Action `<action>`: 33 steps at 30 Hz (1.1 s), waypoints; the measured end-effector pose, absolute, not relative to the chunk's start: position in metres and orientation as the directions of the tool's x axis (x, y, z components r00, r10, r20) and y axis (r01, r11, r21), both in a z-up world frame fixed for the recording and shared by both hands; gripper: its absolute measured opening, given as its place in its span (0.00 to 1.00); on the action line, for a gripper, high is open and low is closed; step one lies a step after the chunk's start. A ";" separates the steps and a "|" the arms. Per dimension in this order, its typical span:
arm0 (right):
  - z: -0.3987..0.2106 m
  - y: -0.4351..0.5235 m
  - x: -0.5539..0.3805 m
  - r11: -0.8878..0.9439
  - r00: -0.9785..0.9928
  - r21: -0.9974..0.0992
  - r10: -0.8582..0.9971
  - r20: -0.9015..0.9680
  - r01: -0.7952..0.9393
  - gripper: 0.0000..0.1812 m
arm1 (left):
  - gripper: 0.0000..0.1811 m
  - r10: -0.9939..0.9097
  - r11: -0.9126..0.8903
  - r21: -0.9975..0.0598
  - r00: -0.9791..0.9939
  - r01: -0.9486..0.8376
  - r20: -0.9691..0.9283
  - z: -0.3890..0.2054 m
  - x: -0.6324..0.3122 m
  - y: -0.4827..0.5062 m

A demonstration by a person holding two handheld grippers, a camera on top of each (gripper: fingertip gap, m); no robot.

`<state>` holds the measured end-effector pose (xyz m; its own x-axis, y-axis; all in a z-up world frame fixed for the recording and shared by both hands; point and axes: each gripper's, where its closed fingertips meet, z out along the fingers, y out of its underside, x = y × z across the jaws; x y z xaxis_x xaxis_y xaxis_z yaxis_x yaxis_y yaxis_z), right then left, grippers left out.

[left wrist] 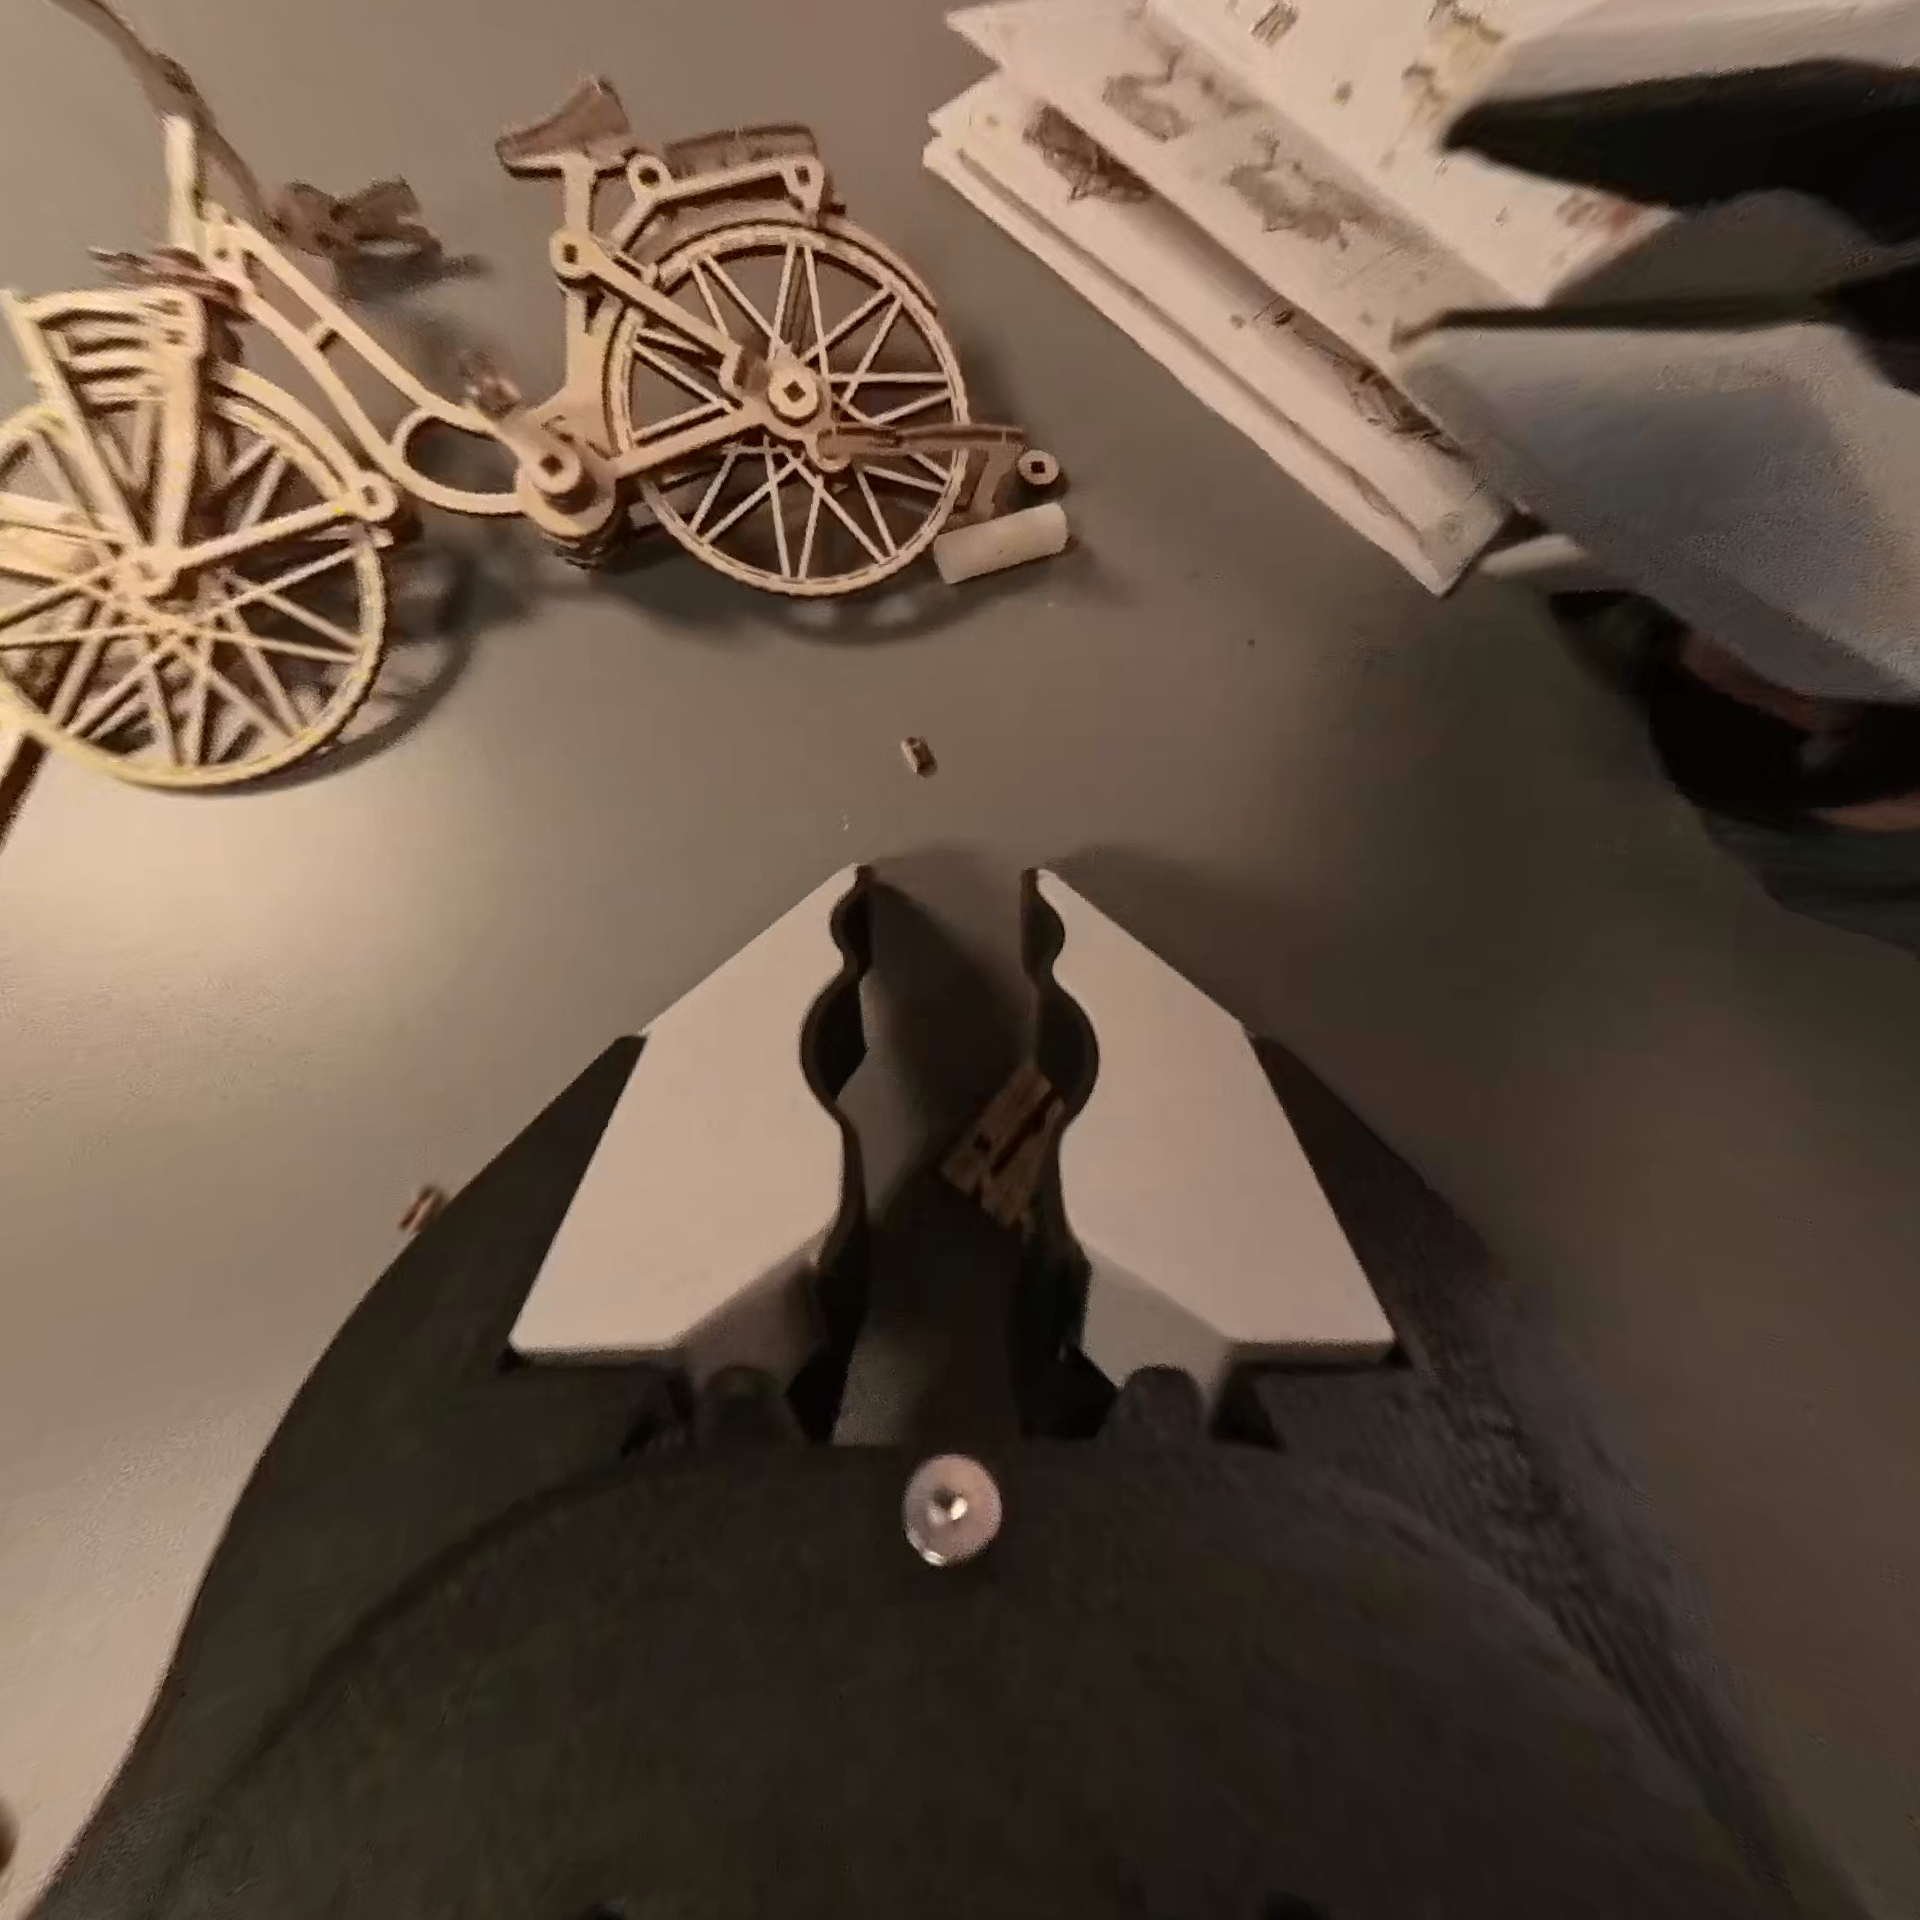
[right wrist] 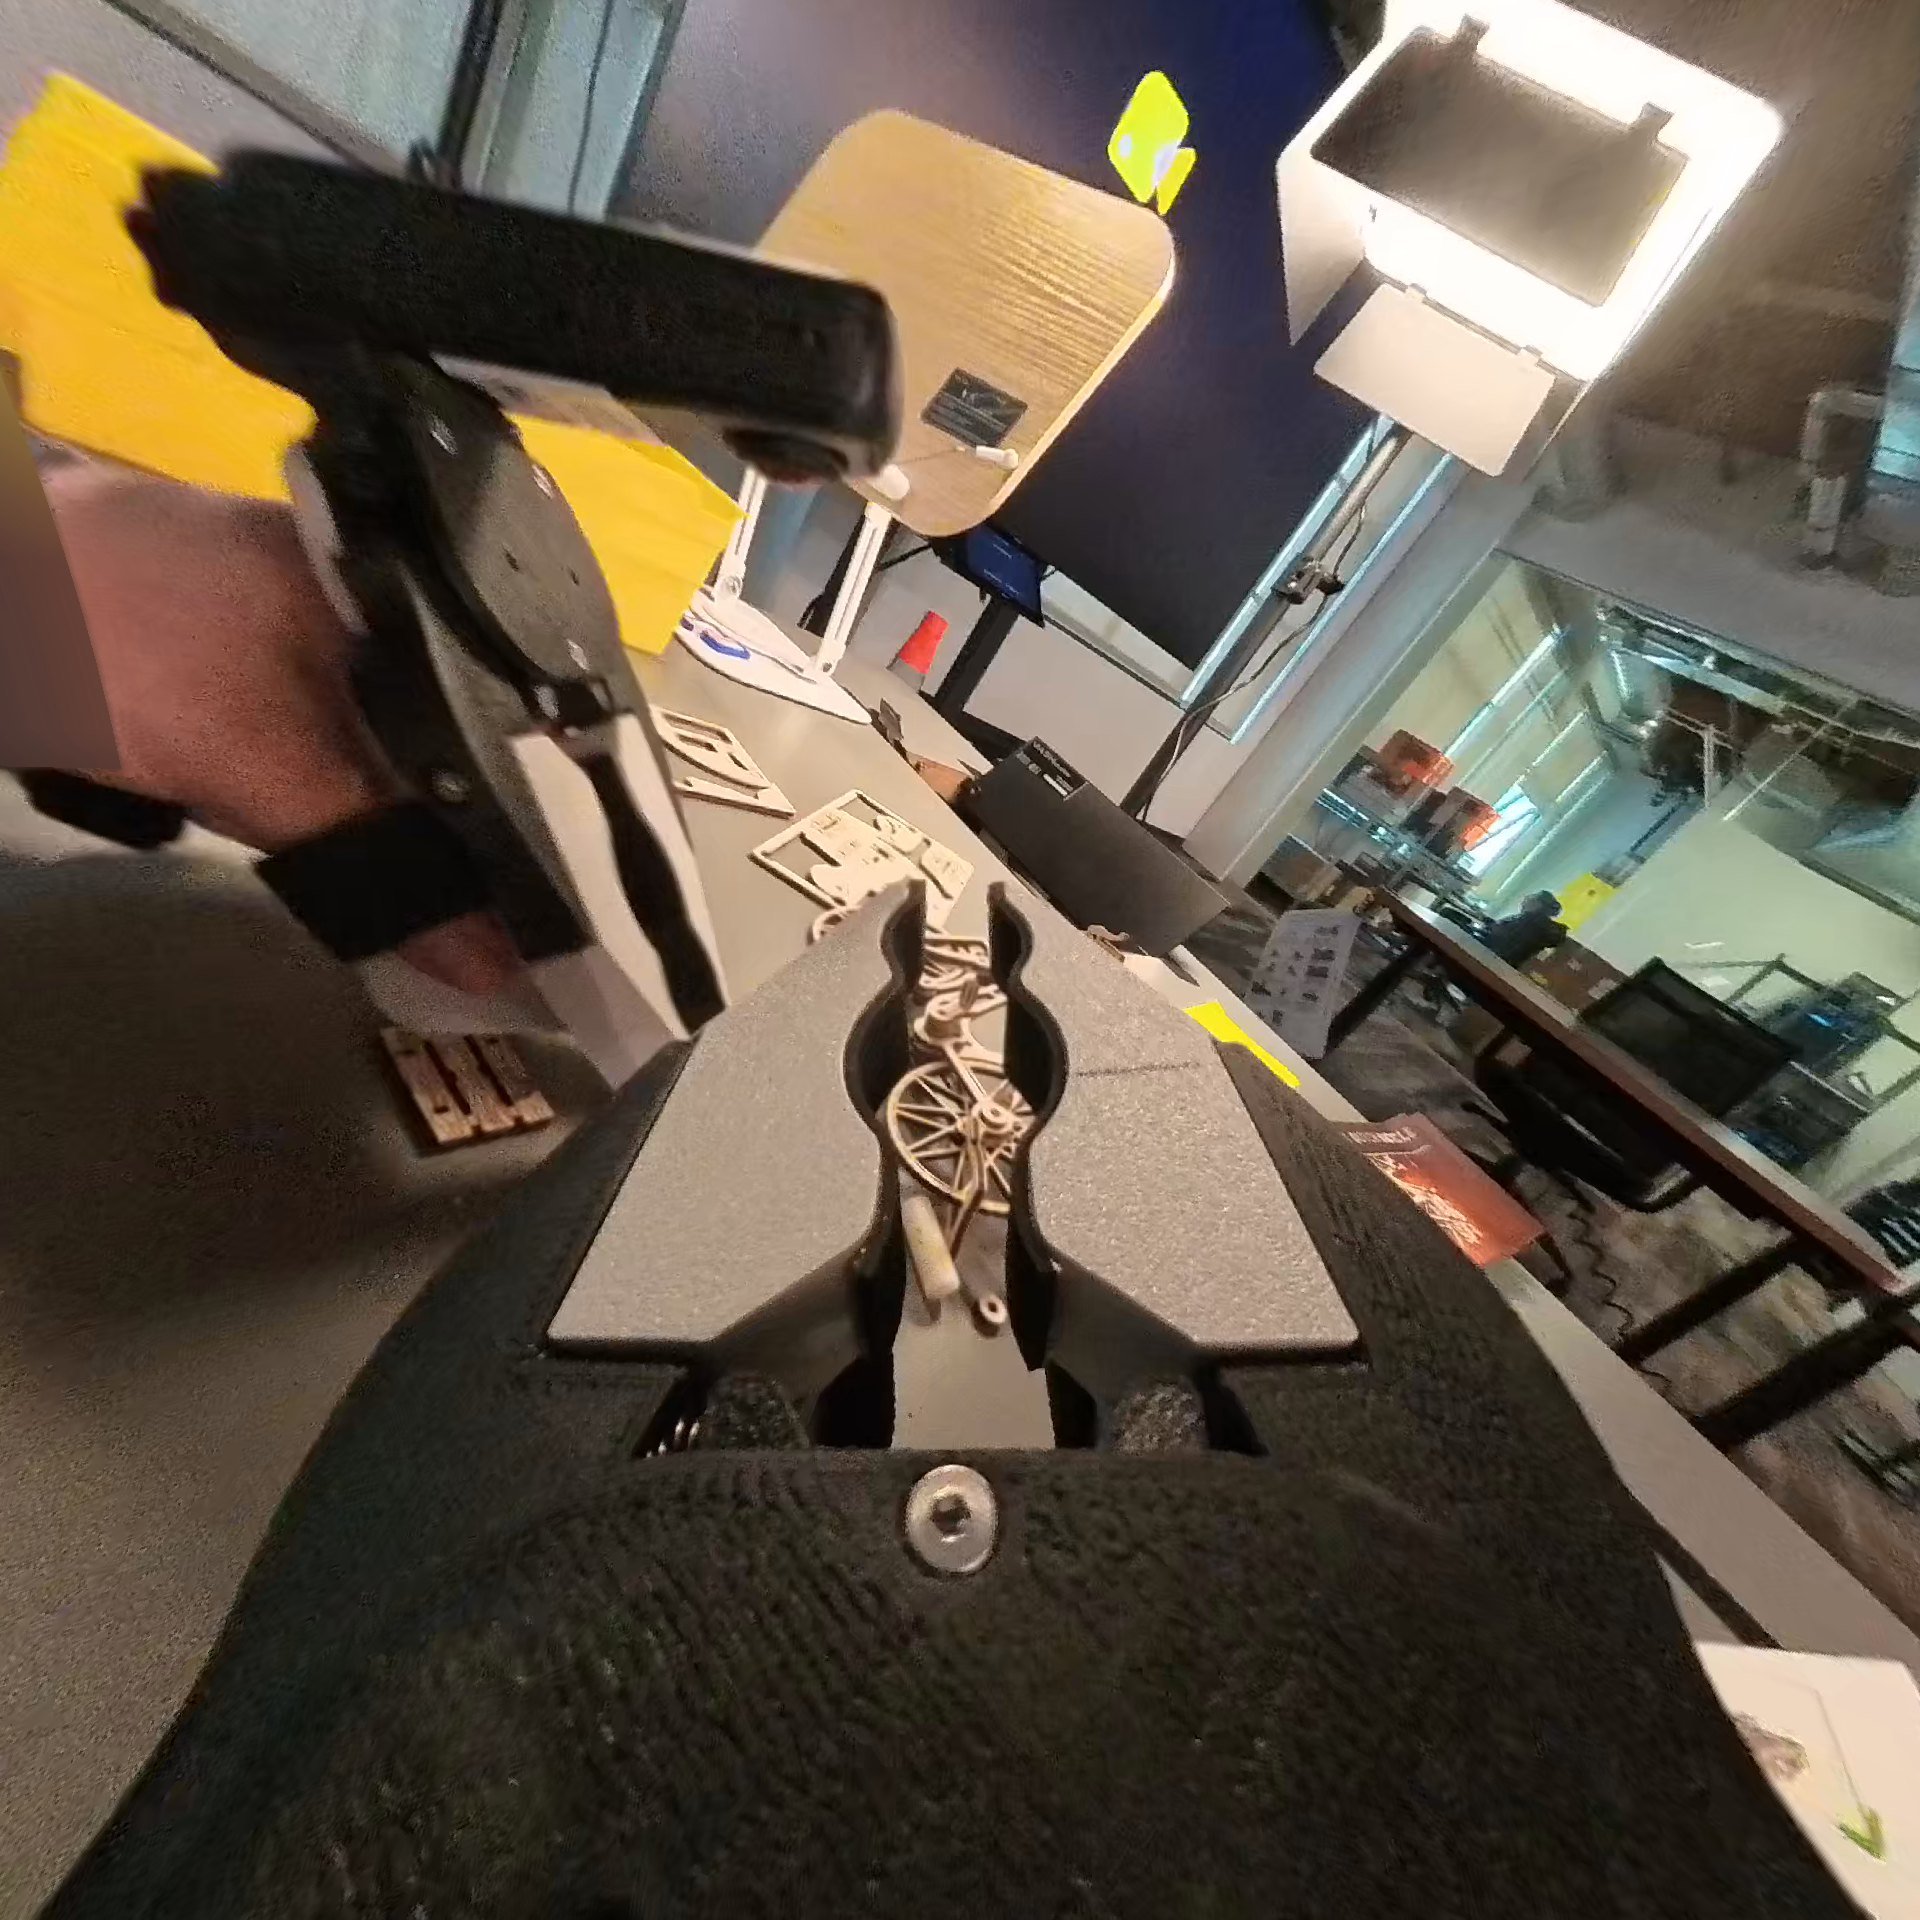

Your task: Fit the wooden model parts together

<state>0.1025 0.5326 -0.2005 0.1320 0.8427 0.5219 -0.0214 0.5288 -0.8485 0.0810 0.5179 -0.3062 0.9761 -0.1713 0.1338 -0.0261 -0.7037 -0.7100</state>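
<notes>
A part-built wooden bicycle model (left wrist: 468, 416) lies flat on the grey table (left wrist: 623, 987), ahead and left of my left gripper (left wrist: 945, 878). That gripper is open and hovers low. A small slotted wooden part (left wrist: 1006, 1143) shows in its gap beside the right pad, clear of the left pad. In the right wrist view this part (right wrist: 468, 1086) lies on the table by the left gripper (right wrist: 691, 1003). My right gripper (right wrist: 956, 899) is open by a narrow gap and empty. The bicycle (right wrist: 956, 1122) shows through the gap. The right gripper also shows blurred in the left wrist view (left wrist: 1444, 229).
A white cylinder (left wrist: 997, 545) lies by the rear wheel. A tiny wooden bit (left wrist: 920, 755) lies ahead of the left fingers. A folded instruction booklet (left wrist: 1195, 291) lies at the right. Cut-out wooden sheets (right wrist: 862, 842) and a black box (right wrist: 1091, 842) lie beyond. The table edge (right wrist: 1558, 1340) runs on the right. The left gripper's tips are roughly 11 centimetres from the right gripper's. The bicycle (right wrist: 956, 1122) is about 8 centimetres from my left fingertips. Look for it in the left wrist view (left wrist: 818, 463) too.
</notes>
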 end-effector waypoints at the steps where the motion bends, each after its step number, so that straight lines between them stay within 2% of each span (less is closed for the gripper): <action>1: -0.199 0.532 0.104 0.523 0.131 -0.852 0.847 0.515 -0.032 0.05 | 0.13 -0.178 -0.701 -0.713 0.973 -0.019 0.149 -0.306 0.084 0.524; 11: -0.193 0.539 0.110 0.457 0.154 -0.887 0.884 0.442 -0.074 0.05 | 0.06 -0.186 -0.710 -0.693 0.982 -0.123 0.015 -0.309 0.083 0.541; 18: -0.192 0.539 0.112 0.430 0.150 -0.899 0.897 0.415 -0.081 0.06 | 0.00 -0.246 -0.700 -0.690 0.969 -0.186 -0.012 -0.310 0.087 0.546; 20: -0.191 0.538 0.113 0.387 0.124 -0.917 0.919 0.374 -0.101 0.07 | 0.00 -0.280 -0.643 -0.740 0.960 -0.196 -0.011 -0.301 0.090 0.545; 23: -0.185 0.535 0.117 0.287 0.071 -0.945 0.958 0.279 -0.159 0.06 | 0.00 -0.292 -0.516 -0.850 0.955 -0.111 0.053 -0.273 0.091 0.539; 26: -0.184 0.544 0.118 0.246 0.101 -0.957 0.967 0.232 -0.151 0.06 | 0.00 -0.331 -0.489 -0.862 0.943 -0.135 0.040 -0.267 0.089 0.533; 27: -0.183 0.545 0.119 0.255 0.118 -0.955 0.964 0.239 -0.149 0.06 | 0.01 -0.341 -0.515 -0.846 0.938 -0.139 0.053 -0.271 0.089 0.534; 30: -0.183 0.544 0.119 0.301 0.139 -0.943 0.949 0.282 -0.140 0.06 | 0.15 -0.443 -0.592 -0.775 0.893 -0.220 0.084 -0.284 0.096 0.540; 33: -0.183 0.546 0.120 0.297 0.147 -0.944 0.950 0.277 -0.142 0.06 | 0.15 -0.687 -0.468 -0.755 0.726 -0.459 -0.016 -0.285 0.104 0.541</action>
